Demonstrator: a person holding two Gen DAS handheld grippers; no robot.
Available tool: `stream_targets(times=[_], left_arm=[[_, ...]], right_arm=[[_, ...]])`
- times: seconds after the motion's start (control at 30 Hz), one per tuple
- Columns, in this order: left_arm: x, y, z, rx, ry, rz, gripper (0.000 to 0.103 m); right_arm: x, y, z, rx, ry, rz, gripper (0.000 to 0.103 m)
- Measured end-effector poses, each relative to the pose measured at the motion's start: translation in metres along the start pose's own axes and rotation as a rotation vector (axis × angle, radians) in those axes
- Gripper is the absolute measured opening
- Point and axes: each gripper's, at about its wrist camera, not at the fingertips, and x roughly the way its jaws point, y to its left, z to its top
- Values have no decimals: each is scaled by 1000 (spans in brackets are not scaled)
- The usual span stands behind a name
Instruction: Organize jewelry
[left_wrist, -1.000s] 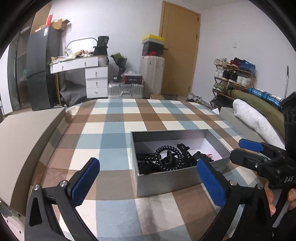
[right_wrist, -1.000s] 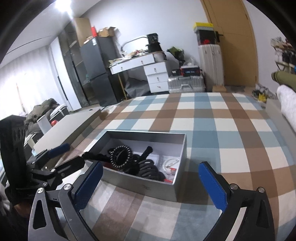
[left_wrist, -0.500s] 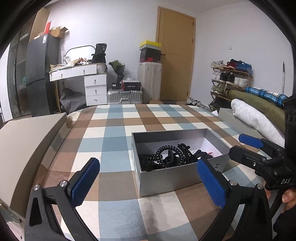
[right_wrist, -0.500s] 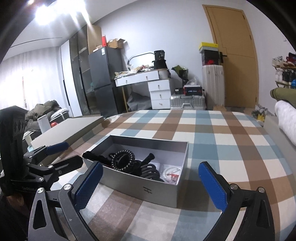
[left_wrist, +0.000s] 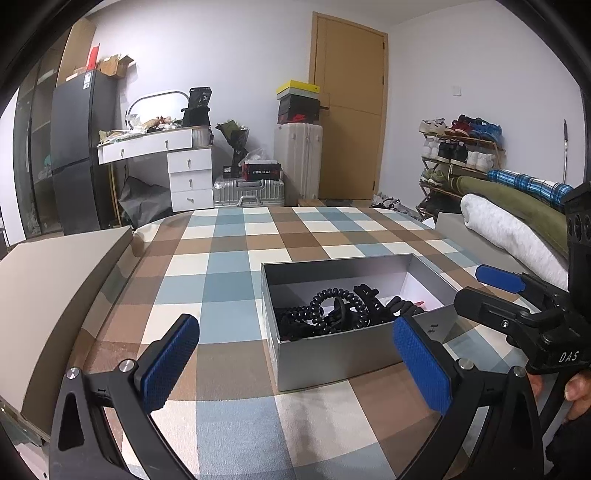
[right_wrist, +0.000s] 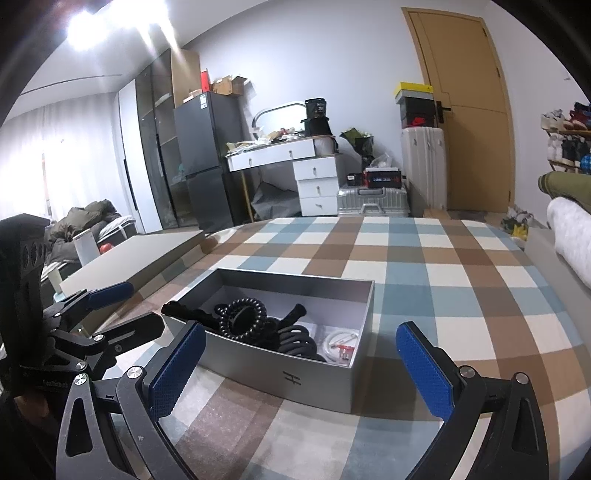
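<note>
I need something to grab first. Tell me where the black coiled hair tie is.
The black coiled hair tie lies inside the open grey box on the checked cover, left of centre in the right wrist view, tangled with other black pieces.

One box (left_wrist: 332, 354). Two grippers: left (left_wrist: 295, 363), right (right_wrist: 301, 365). Two suitcases: silver (left_wrist: 249, 192), white (left_wrist: 299, 155). One fridge (left_wrist: 79, 151). One door (left_wrist: 351, 110).

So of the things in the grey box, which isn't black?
The small white ring with a red bit, lying at the box's right end on the white floor; the spiral ties and other pieces are all black.
</note>
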Motion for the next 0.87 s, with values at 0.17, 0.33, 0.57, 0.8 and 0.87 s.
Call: stream_targets(times=[0.17, 0.33, 0.57, 0.8, 0.87], left_arm=[[-1, 0, 0, 2, 1, -1, 102], [0, 0, 0, 2, 1, -2, 102], [0, 0, 0, 0, -1, -3, 102], [-3, 0, 1, -3, -14, -20, 102], [-2, 1, 2, -6, -12, -22, 102]], right_arm=[[-2, -2, -1, 5, -1, 2, 103], [-2, -2, -1, 4, 0, 2, 103], [-2, -2, -1, 5, 1, 1, 103], [-2, -2, -1, 6, 1, 0, 103], [-2, -2, -1, 6, 1, 1, 103]])
